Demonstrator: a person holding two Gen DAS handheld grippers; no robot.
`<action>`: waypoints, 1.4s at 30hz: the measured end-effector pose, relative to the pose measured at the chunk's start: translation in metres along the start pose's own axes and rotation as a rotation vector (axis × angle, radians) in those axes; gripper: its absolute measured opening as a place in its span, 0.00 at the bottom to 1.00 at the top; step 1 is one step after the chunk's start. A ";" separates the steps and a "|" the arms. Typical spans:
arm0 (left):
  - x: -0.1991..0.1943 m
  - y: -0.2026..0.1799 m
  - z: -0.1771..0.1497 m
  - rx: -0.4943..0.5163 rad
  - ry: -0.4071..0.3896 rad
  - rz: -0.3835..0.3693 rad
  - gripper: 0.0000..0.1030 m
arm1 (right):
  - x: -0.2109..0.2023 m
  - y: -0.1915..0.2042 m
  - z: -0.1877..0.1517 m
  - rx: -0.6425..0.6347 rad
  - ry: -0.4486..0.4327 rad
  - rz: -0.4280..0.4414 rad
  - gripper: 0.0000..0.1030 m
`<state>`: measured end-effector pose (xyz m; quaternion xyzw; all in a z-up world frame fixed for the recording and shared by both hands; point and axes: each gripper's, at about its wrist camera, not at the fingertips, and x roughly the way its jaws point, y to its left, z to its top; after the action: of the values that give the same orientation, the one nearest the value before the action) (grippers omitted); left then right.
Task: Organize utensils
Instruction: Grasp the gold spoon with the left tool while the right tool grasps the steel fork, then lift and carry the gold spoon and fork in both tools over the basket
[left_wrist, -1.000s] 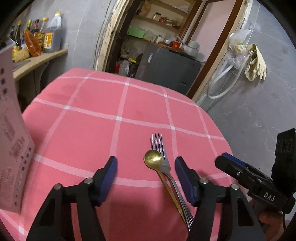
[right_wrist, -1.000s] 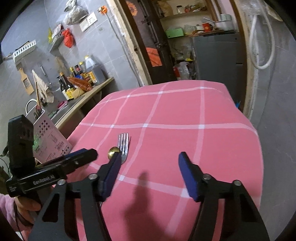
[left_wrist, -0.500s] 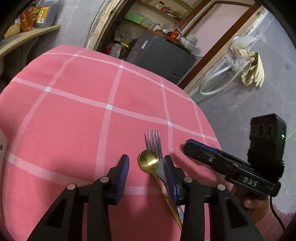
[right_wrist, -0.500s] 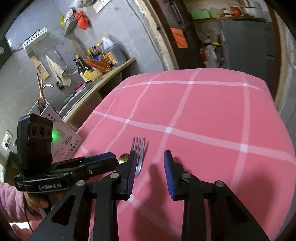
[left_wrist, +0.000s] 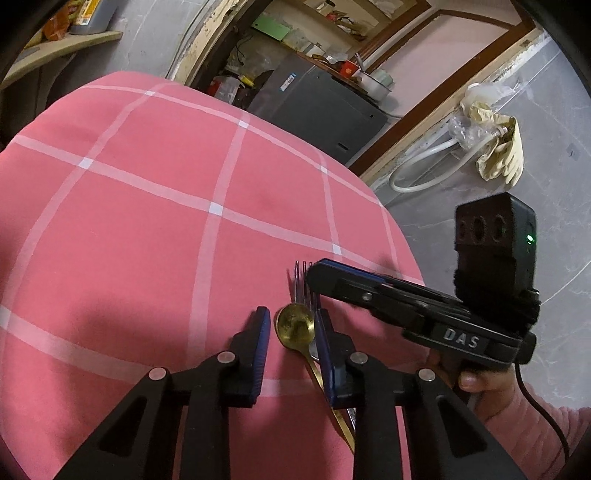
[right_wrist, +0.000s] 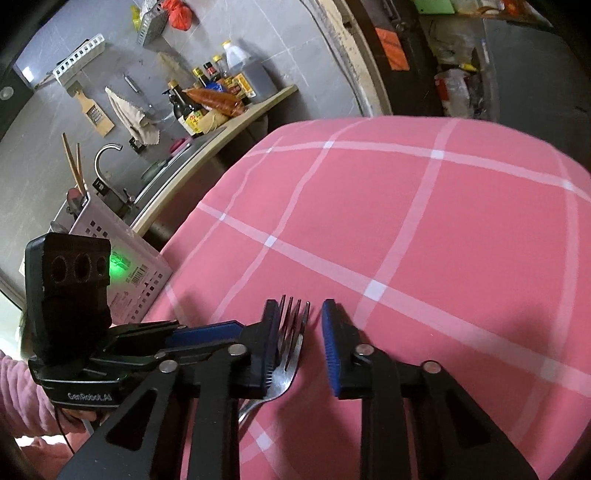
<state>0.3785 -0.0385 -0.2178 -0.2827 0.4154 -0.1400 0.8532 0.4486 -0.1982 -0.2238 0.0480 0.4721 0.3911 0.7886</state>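
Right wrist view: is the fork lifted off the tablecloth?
No, the fork lies flat on the pink tablecloth, between the right claw's pads.

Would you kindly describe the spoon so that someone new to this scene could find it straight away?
Start at the pink checked tablecloth that covers the table, then look to its near right part, where two utensils lie side by side. The spoon is the gold one with a round bowl, between the left gripper's blue pads; its neighbour, the fork, is silver with tines.
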 end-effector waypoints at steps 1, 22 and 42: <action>0.000 0.000 0.000 0.000 0.000 -0.001 0.22 | 0.001 -0.001 0.000 0.004 0.004 0.004 0.14; 0.014 -0.021 0.017 0.160 0.133 0.027 0.22 | -0.058 -0.022 -0.042 0.140 -0.113 -0.090 0.05; -0.013 -0.059 0.021 0.263 0.122 0.165 0.02 | -0.098 0.004 -0.068 0.242 -0.250 -0.132 0.03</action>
<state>0.3867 -0.0722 -0.1644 -0.1243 0.4662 -0.1395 0.8647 0.3687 -0.2805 -0.1904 0.1598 0.4164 0.2700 0.8534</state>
